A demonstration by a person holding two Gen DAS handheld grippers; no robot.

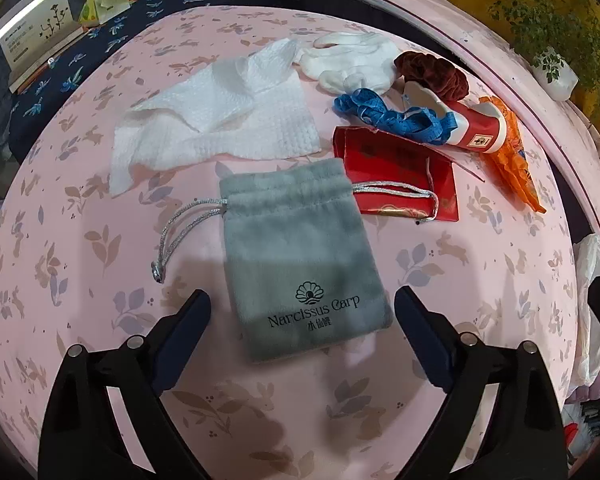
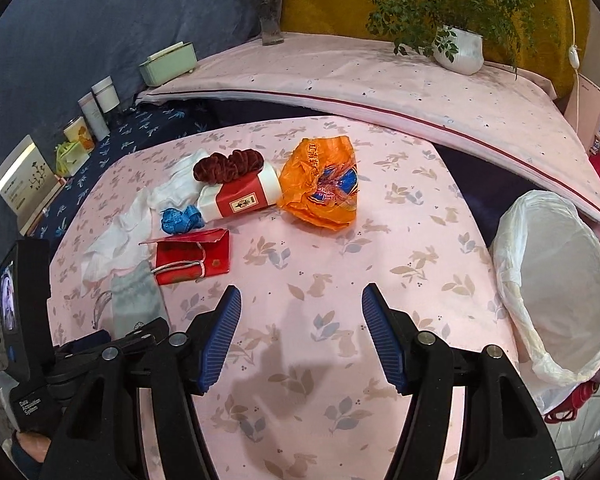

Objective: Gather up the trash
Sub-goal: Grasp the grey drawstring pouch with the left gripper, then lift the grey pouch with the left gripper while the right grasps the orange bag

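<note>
A grey drawstring pouch [image 1: 296, 256] lies on the pink tablecloth [image 1: 80, 240]. My left gripper [image 1: 302, 300] is open, its fingers on either side of the pouch's bottom end, just above it. Beyond lie a white tissue [image 1: 216, 120], a red envelope [image 1: 396, 172], blue ribbon [image 1: 388, 114], a red-and-white paper cup [image 1: 472, 128], a white glove [image 1: 352, 64], a maroon scrunchie [image 1: 432, 72] and an orange wrapper [image 2: 320, 184]. My right gripper [image 2: 302, 320] is open and empty over bare cloth. A bin lined with a white bag [image 2: 556, 296] stands at the table's right edge.
The left gripper body [image 2: 32, 320] shows at the left of the right wrist view. Boxes and jars [image 2: 88, 116] line the far left shelf. A potted plant [image 2: 458, 48] and a vase [image 2: 271, 20] stand on the raised pink ledge behind.
</note>
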